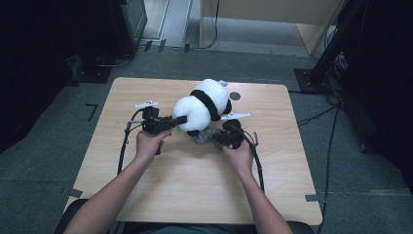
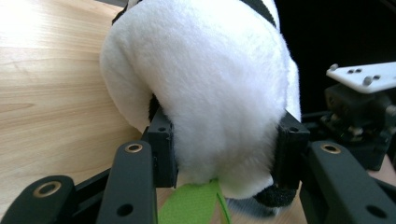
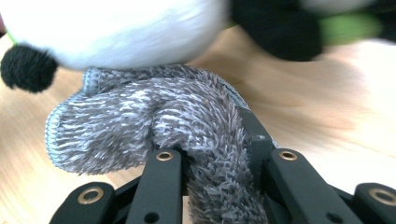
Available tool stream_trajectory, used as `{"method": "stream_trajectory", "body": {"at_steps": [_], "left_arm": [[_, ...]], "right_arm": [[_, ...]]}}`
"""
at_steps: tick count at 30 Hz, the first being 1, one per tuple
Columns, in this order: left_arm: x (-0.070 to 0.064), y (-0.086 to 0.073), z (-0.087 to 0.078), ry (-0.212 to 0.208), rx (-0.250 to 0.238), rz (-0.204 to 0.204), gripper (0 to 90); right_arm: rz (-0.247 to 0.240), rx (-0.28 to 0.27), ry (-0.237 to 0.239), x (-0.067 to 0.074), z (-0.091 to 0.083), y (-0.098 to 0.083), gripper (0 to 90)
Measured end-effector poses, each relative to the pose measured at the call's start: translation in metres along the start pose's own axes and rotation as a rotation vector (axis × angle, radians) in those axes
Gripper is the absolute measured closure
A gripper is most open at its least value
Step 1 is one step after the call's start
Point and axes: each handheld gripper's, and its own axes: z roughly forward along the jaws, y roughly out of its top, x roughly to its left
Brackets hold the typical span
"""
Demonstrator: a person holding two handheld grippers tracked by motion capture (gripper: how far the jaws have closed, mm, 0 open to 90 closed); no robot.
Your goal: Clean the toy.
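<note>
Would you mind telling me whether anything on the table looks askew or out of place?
Nothing looks damaged or spilled. The panda plush lies tipped over on the wooden table rather than sitting up, squeezed by the left tongs. A fuzzy grey sock is bunched in the right tongs just under it.

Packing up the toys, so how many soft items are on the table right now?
2: a panda mid-table, clamped by the left gripper, and a grey mitten under its near side, held by the right gripper. More may be hidden beneath.
</note>
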Motion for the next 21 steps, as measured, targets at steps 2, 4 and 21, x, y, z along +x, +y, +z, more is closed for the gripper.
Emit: {"method": "stream_trajectory", "body": {"at_steps": [2,4,21], "left_arm": [[0.001,0.001,-0.001,0.012,-0.004,0.01,53.6],[0.001,0.001,-0.002,0.024,-0.003,0.018,53.6],[-0.017,-0.012,0.012,0.046,0.025,0.072,53.9]], "right_arm": [[0.019,-0.023,-0.009,-0.007,-0.009,0.002,74.3],[0.038,-0.059,-0.018,-0.013,-0.02,0.005,74.4],[-0.041,-0.175,0.074,0.037,-0.047,0.03,74.4]]}}
